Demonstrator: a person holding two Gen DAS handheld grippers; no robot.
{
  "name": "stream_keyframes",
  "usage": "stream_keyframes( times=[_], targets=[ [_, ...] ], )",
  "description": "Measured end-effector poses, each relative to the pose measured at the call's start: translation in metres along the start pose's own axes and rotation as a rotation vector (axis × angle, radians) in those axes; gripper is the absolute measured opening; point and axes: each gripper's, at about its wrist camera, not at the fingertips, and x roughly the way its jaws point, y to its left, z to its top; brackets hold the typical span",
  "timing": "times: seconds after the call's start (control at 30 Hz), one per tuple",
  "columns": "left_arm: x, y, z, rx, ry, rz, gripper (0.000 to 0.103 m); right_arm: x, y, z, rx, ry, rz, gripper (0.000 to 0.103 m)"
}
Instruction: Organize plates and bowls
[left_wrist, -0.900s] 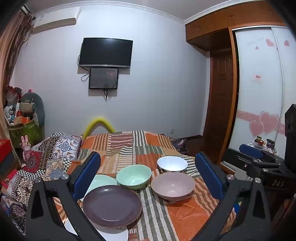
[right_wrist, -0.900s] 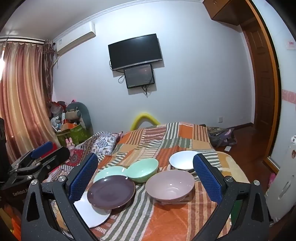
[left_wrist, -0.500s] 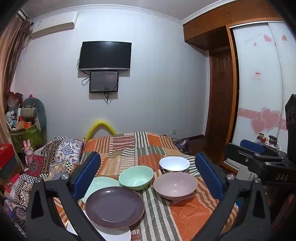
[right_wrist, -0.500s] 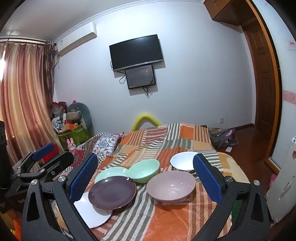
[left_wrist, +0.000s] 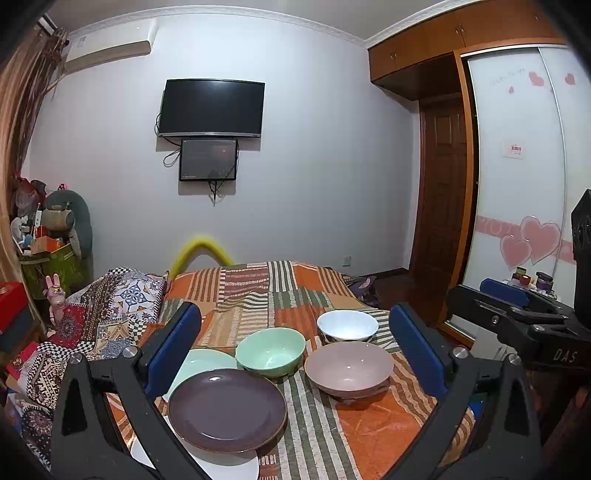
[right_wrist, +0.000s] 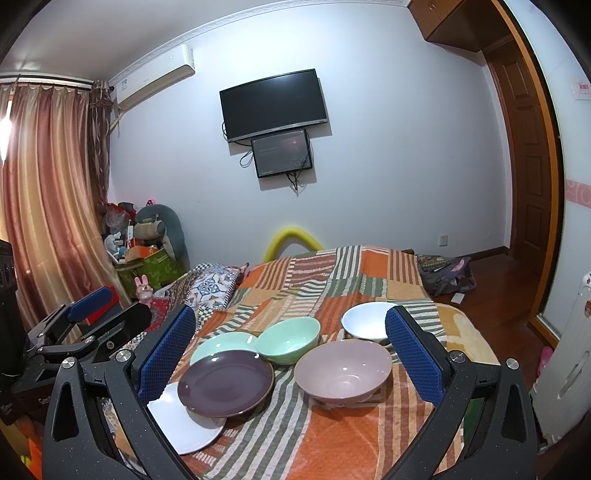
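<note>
On the striped bed cover lie a purple plate (left_wrist: 227, 410) (right_wrist: 225, 382), partly over a white plate (left_wrist: 225, 467) (right_wrist: 184, 424) and a green plate (left_wrist: 201, 363) (right_wrist: 221, 343). Beside them stand a green bowl (left_wrist: 270, 350) (right_wrist: 288, 339), a pink bowl (left_wrist: 349, 367) (right_wrist: 342, 371) and a white bowl (left_wrist: 347, 325) (right_wrist: 365, 325). My left gripper (left_wrist: 295, 354) is open and empty, held above the dishes. My right gripper (right_wrist: 290, 354) is open and empty too. Each gripper shows at the edge of the other's view: right (left_wrist: 517, 325), left (right_wrist: 85, 332).
The bed (right_wrist: 369, 435) has a patterned quilt (left_wrist: 110, 310) on its left side. A wardrobe with sliding doors (left_wrist: 524, 184) and a wooden door (right_wrist: 528, 166) stand to the right. A TV (left_wrist: 210, 109) hangs on the far wall. A cluttered corner with toys (right_wrist: 147, 240) lies to the left.
Both grippers have risen and tilted slightly, so the dishes sit a little lower and further right in view. No dish has moved. Both grippers stay open.
</note>
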Motion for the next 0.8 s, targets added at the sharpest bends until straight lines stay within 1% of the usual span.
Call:
stream_keyframes(
  times=[0.8],
  targets=[
    [0.0036, 0.0016, -0.0029, -0.011, 0.012, 0.001, 0.103, 0.0, -0.0011, 0.0004, 0.0, -0.003, 0.001, 0.102]
  ],
)
